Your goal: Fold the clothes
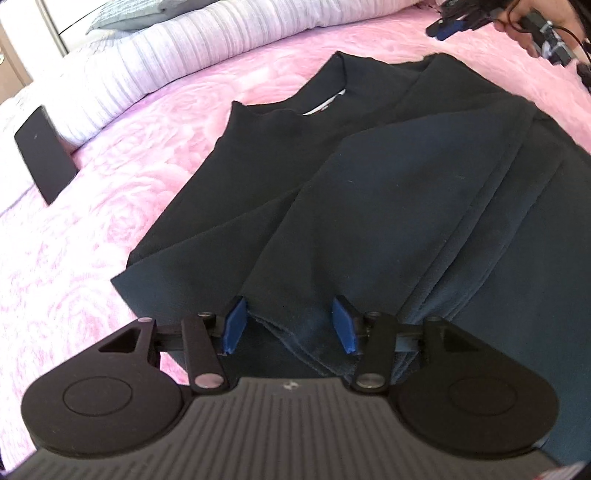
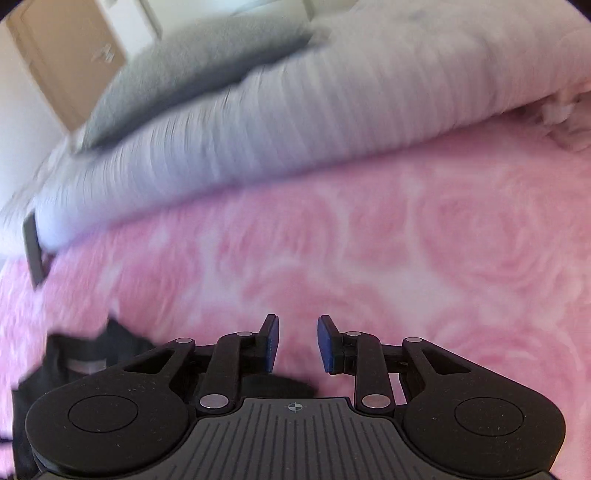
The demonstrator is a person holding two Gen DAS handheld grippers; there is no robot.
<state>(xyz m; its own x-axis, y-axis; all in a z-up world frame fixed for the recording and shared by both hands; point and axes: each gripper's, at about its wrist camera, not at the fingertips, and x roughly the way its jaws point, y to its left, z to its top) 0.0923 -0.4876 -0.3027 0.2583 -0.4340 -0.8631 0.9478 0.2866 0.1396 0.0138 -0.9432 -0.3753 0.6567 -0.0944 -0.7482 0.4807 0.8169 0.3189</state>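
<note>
- Dark garment (image 1: 369,177) lies on the bed, on a pink rose-patterned bedspread (image 1: 110,206); collar end points away toward the pillows, sides turned in lengthwise over the middle so several long fold edges run down it.
- White tag shows inside the neckline (image 1: 317,108).
- Left gripper (image 1: 291,325) sits over the near hem of the garment, blue pads apart; a ridge of hem fabric lies between them, but neither pad presses on it. Jaws parted, nothing gripped.
- Right gripper (image 2: 297,343) hangs over bare bedspread (image 2: 406,258), blue pads set a modest gap apart with nothing between them. Not holding anything.
- In the right wrist view, only an edge of the garment (image 2: 92,350) appears, low left, beside and partly under the gripper body; view is motion-blurred.
- In the left wrist view the right gripper (image 1: 445,27) appears at top right beyond the collar, held in a person's hand (image 1: 532,22), clear of the garment.
- Striped pale duvet (image 1: 207,48) is bunched along the far side of the bed, with a grey pillow (image 1: 125,18) on it.
- Flat black rectangular object (image 1: 44,155) lies on the bedspread, left of the garment, well apart from it.
</note>
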